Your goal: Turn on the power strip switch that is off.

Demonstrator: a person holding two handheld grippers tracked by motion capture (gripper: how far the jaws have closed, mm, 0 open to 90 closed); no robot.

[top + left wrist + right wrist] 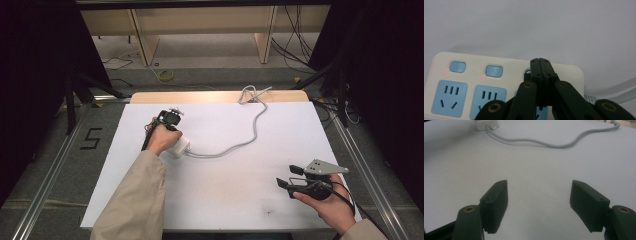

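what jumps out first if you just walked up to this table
The cream power strip with blue sockets, at the left of the white table, draws the eye: the left hand-held gripper, jaws shut together, has its tips at the third blue switch, and small red lights glow by the other two switches. Its grey cable snakes off toward the far edge, while the right hand-held gripper sits open near the right front corner.

Power strip (pixel 178 146) lies left of centre on the tabletop (pixel 225 195), under the left gripper (pixel 540 65), whose tips sit over the third switch (pixel 527 72). Its cord (pixel 240 142) runs right, then back to the far edge. Right gripper (pixel 289 176) sits near the front right corner, well apart from the strip.
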